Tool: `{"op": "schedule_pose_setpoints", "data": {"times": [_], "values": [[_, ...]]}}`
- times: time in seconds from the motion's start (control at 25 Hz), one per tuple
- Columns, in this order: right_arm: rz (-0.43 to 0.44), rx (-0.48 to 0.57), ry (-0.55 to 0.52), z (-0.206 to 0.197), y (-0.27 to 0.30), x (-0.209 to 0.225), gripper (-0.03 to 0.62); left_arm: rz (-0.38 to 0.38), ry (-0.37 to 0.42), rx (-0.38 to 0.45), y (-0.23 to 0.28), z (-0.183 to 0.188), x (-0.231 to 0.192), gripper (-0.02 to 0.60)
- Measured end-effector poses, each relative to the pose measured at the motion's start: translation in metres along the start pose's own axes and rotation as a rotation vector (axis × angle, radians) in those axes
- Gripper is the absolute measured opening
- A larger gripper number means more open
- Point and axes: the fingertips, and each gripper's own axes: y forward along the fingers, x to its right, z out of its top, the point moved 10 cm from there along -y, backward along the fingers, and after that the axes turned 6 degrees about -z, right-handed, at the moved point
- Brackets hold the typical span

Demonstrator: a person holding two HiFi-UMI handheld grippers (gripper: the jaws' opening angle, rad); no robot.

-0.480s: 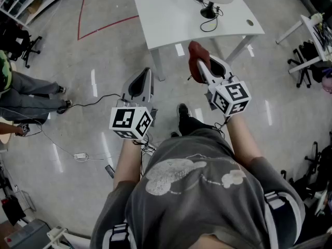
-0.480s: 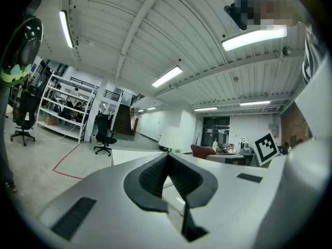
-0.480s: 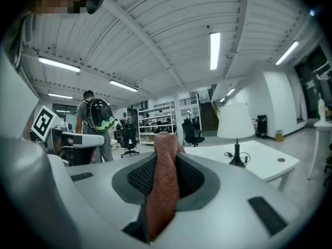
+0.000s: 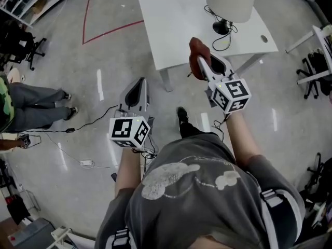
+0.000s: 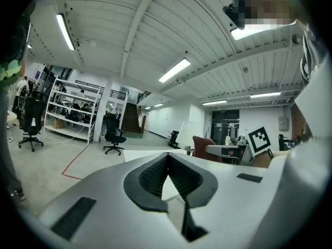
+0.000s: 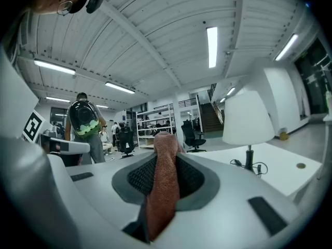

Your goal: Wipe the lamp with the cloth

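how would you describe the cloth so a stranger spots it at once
Find the white rectangular table carrying the white-shaded lamp; the right gripper shows at its near edge. Pinched in its fingers is the rust-red woven cloth, a soft red strip against pale plastic; the left gripper holds nothing.

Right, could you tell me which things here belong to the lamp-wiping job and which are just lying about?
For the job: lamp, cloth clamped by the right gripper, white table under the lamp.
Just lying about: office chair, floor cable, red floor tape; left gripper, shut and empty.
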Motion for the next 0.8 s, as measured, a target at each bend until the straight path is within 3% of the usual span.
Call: {"op": "schedule_pose_setpoints", "data": {"times": [0.2, 0.56, 0.8], "values": [[-0.009, -0.009, 0.007, 0.007, 0.054, 0.029, 0.086, 0.003, -0.003, -0.007, 0.055, 0.01, -0.029, 0.008], [-0.017, -0.025, 0.044, 0.007, 0.11, 0.107, 0.086, -0.041, 0.021, -0.011, 0.165, 0.014, -0.027, 0.008], [-0.021, -0.016, 0.064, 0.01, 0.14, 0.129, 0.086, -0.069, 0.034, -0.012, 0.213, 0.017, -0.038, 0.008]]}}
